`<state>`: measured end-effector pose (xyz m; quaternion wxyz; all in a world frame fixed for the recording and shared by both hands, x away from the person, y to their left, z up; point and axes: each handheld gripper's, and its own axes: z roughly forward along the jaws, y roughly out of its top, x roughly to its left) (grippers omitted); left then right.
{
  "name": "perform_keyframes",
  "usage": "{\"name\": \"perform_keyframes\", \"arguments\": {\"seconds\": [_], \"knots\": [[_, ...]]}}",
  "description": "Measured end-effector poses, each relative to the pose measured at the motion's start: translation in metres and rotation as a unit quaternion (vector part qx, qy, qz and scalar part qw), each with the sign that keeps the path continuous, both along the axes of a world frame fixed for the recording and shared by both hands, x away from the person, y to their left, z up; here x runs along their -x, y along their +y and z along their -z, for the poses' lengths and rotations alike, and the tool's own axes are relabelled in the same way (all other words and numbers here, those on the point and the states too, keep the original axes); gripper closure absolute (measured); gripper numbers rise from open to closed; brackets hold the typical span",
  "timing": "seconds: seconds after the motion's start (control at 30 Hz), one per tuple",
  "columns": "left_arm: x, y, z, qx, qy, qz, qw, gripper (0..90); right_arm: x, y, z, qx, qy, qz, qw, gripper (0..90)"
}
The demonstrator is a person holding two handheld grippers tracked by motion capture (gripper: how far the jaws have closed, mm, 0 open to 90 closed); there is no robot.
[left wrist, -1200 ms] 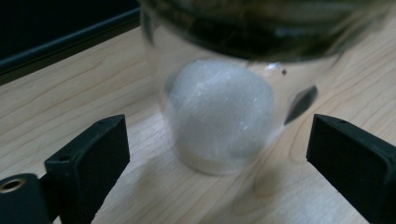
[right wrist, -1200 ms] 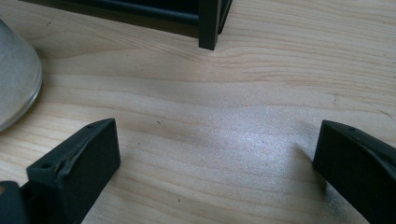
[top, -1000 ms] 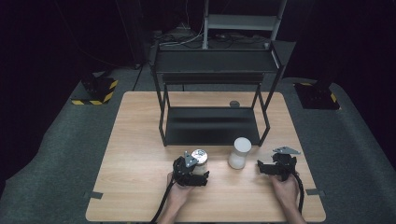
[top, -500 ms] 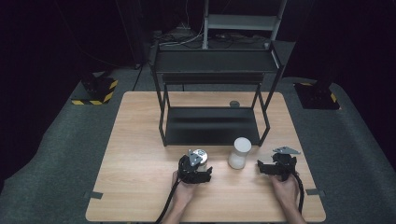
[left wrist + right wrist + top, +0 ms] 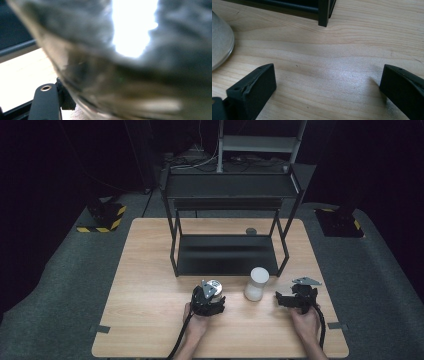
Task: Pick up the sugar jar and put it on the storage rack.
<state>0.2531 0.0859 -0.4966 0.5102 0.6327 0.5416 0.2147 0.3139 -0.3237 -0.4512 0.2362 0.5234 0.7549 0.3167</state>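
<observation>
- Jar (image 5: 214, 288), a small glass one with a pale metallic top, stands on the wooden table (image 5: 150, 270), near the front edge and slightly left of its middle.
- Left gripper (image 5: 209, 298) is at the jar; its jaws have just been closing and now sit clamped on the glass, with the jar between them.
- Left gripper view: the jar's blurred glass wall (image 5: 125, 75) is pressed close against the lens (detail of its contents cannot be made out), with one black jaw showing at the lower left.
- White cylindrical container (image 5: 257, 283) stands upright just right of the jar, between the two grippers and apart from both.
- Right gripper (image 5: 286, 300) rests low over the table near the front right corner, held by the person's right hand (image 5: 305, 322); its jaws point toward the white container.
- Right gripper view: the two black jaws stand wide apart over bare wood, nothing between them; the container's rounded base (image 5: 220, 42) sits at the left margin, clear of the jaws.
- Black metal shelf rack (image 5: 227, 205) occupies the back half of the table; one of its front legs (image 5: 323, 13) stands ahead of the right gripper.
- Small dark round object (image 5: 250, 231) lies near the back edge, beside the rack's right rear leg (too small to identify).
</observation>
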Motion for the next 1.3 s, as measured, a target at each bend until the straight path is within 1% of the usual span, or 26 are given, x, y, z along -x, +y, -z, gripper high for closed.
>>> {"name": "perform_keyframes", "arguments": {"seconds": [0.17, 0.2, 0.3, 0.33, 0.37, 0.53, 0.57, 0.6, 0.63, 0.67, 0.7, 0.73, 0.77, 0.8, 0.9, 0.93, 1.0, 1.07, 1.17, 1.3], "knots": [[0.001, 0.0, 0.0, -0.001, -0.002, 0.003, 1.0, 31.1, 0.0, 0.0, 0.0, 0.0, 0.0, 0.0, 1.0, 0.0], [0.001, 0.001, -0.002, -0.006, 0.0, 0.006, 1.0, 31.1, 0.0, 0.0, 0.0, 0.0, 0.0, 0.0, 1.0, 0.0], [0.001, 0.003, -0.005, -0.008, 0.001, 0.01, 0.9999, 31.1, 0.0, 0.0, 0.0, 0.0, 0.0, 0.0, 1.0, 0.0], [0.002, 0.003, -0.006, -0.005, 0.003, 0.01, 0.9999, 31.1, 0.0, 0.0, 0.0, 0.0, 0.0, 0.0, 1.0, 0.0], [0.002, 0.004, -0.009, -0.009, 0.004, 0.014, 0.9999, 31.1, 0.0, 0.0, 0.0, 0.0, 0.0, 0.0, 1.0, 0.0], [0.0, 0.008, -0.023, -0.012, 0.002, 0.028, 0.9995, 31.1, 0.0, 0.0, 0.0, 0.0, 0.0, 0.0, 1.0, 0.0], [0.003, -0.004, -0.016, 0.04, -0.011, -0.005, 0.9991, 31.1, 0.0, 0.0, 0.0, 0.0, 0.0, 0.0, 1.0, 0.0], [0.003, -0.003, -0.019, 0.041, -0.011, -0.001, 0.9991, 31.1, 0.0, 0.0, 0.0, 0.0, 0.0, 0.0, 1.0, 0.0], [-0.001, 0.01, -0.033, -0.014, 0.004, 0.038, 0.9992, 31.1, 0.0, 0.0, 0.0, 0.0, 0.0, 0.0, 1.0, 0.0], [-0.002, 0.011, -0.037, -0.016, 0.004, 0.043, 0.9989, 31.1, 0.0, 0.0, 0.0, 0.0, 0.0, 0.0, 1.0, 0.0], [-0.003, 0.011, -0.039, -0.013, 0.005, 0.044, 0.9989, 31.1, 0.0, 0.0, 0.0, 0.0, 0.0, 0.0, 1.0, 0.0], [-0.002, 0.003, -0.033, 0.035, -0.006, 0.02, 0.9992, 31.1, 0.0, 0.0, 0.0, 0.0, 0.0, 0.0, 1.0, 0.0], [-0.025, 0.036, -0.086, -0.19, 0.046, 0.158, 0.9679, 31.1, 0.0, 0.0, 0.0, 0.0, 0.0, 0.0, 1.0, 0.0], [-0.029, 0.037, -0.091, -0.19, 0.049, 0.165, 0.9666, 31.1, 0.0, 0.0, 0.0, 0.0, 0.0, 0.0, 1.0, 0.0], [-0.033, 0.038, -0.102, -0.198, 0.052, 0.175, 0.9631, 31.1, 0.0, 0.0, 0.0, 0.0, 0.0, 0.0, 1.0, 0.0], [-0.035, 0.039, -0.106, -0.199, 0.053, 0.177, 0.9625, 31.1, 0.0, 0.0, 0.0, 0.0, 0.0, 0.0, 1.0, 0.0], [-0.037, 0.041, -0.114, -0.197, 0.053, 0.182, 0.9619, 31.1, 0.0, 0.0, 0.0, 0.0, 0.0, 0.0, 1.0, 0.0], [-0.039, 0.043, -0.122, -0.191, 0.053, 0.186, 0.9623, 31.1, 0.0, 0.0, 0.0, 0.0, 0.0, 0.0, 1.0, 0.0], [-0.044, 0.045, -0.136, -0.188, 0.05, 0.194, 0.9615, 31.1, 0.0, 0.0, 0.0, 0.0, 0.0, 0.0, 1.0, 0.0], [-0.049, 0.047, -0.153, -0.178, 0.054, 0.198, 0.9625, 31.1, 0.0, 0.0, 0.0, 0.0, 0.0, 0.0, 1.0, 0.0]]}}
